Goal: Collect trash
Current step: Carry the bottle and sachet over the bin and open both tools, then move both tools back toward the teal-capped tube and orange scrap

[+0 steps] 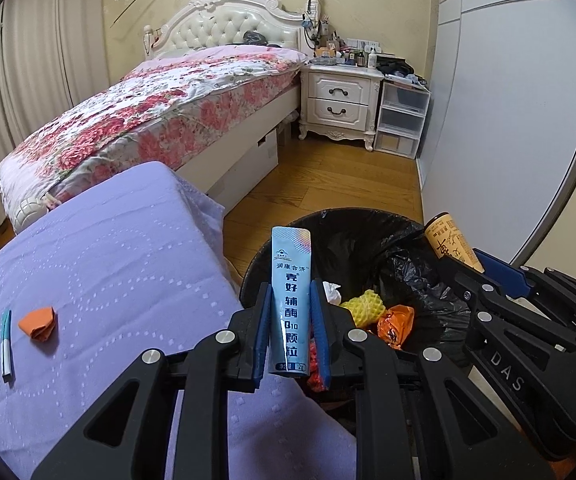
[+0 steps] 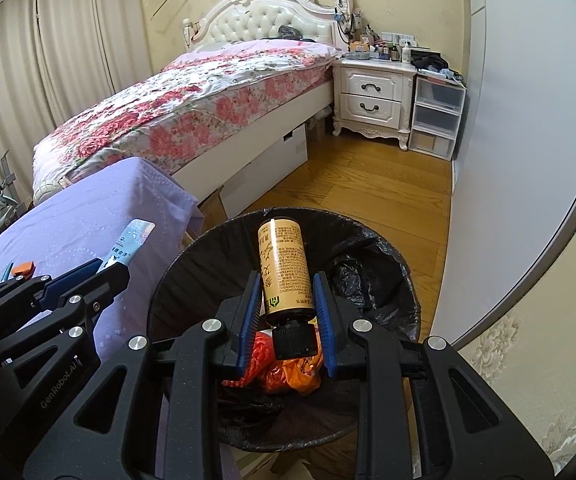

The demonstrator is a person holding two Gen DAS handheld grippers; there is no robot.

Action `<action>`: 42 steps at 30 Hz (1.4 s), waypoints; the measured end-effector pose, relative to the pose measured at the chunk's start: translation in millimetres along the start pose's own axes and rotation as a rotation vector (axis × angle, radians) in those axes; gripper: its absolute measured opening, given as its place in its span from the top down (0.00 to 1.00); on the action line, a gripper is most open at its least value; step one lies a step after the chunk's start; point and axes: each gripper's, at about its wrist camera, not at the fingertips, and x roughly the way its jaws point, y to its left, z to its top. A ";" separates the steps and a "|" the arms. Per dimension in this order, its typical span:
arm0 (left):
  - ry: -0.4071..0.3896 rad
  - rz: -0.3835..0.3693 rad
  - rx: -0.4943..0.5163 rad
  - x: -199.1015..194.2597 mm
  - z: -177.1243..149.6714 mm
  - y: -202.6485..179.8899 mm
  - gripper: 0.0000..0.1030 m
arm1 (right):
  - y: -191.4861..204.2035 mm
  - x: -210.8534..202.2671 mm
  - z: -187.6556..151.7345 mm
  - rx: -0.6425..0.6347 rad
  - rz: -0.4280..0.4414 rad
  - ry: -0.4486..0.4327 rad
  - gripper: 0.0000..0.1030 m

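My left gripper (image 1: 290, 288) is shut on a light blue sachet (image 1: 290, 280) with Chinese print, held upright at the left rim of the black-lined trash bin (image 1: 288, 236). My right gripper (image 2: 286, 280) is shut on a yellow bottle (image 2: 284, 268) with a black cap, held over the bin (image 2: 192, 256). The bottle also shows at the right of the left wrist view (image 1: 452, 244), and the sachet at the left of the right wrist view (image 2: 126, 242). Inside the bin lie a yellow foam net (image 1: 364, 306), an orange wrapper (image 1: 396, 322) and white tissue (image 1: 332, 292).
A purple-covered surface (image 1: 108, 260) at left holds a crumpled orange paper (image 1: 38, 322) and a teal-and-white pen (image 1: 5, 344). Beyond it stand a floral bed (image 1: 148, 112), a white nightstand (image 1: 340, 100), plastic drawers (image 1: 402, 120) and a wardrobe door (image 1: 508, 120). Wood floor (image 1: 328, 176) lies between them.
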 end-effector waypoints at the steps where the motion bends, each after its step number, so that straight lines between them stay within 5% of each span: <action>1: 0.008 0.002 0.001 2.1 -0.3 -0.7 0.76 | -1.2 1.5 -0.3 0.004 -0.011 -0.004 0.73; 4: 0.022 0.012 -0.013 6.1 -2.7 0.9 0.55 | -3.8 5.2 -0.8 0.011 -0.027 -0.002 0.62; 14: 0.014 0.072 -0.046 0.0 -5.6 12.4 0.36 | -9.1 9.9 -0.9 0.028 -0.063 0.001 0.38; 25: 0.009 0.188 -0.136 -23.7 -20.5 69.5 0.33 | 20.6 7.3 -0.7 0.002 0.017 0.019 0.36; 42: -0.002 0.404 -0.379 -82.4 -67.5 214.1 0.32 | 145.6 0.3 8.5 -0.182 0.214 0.037 0.35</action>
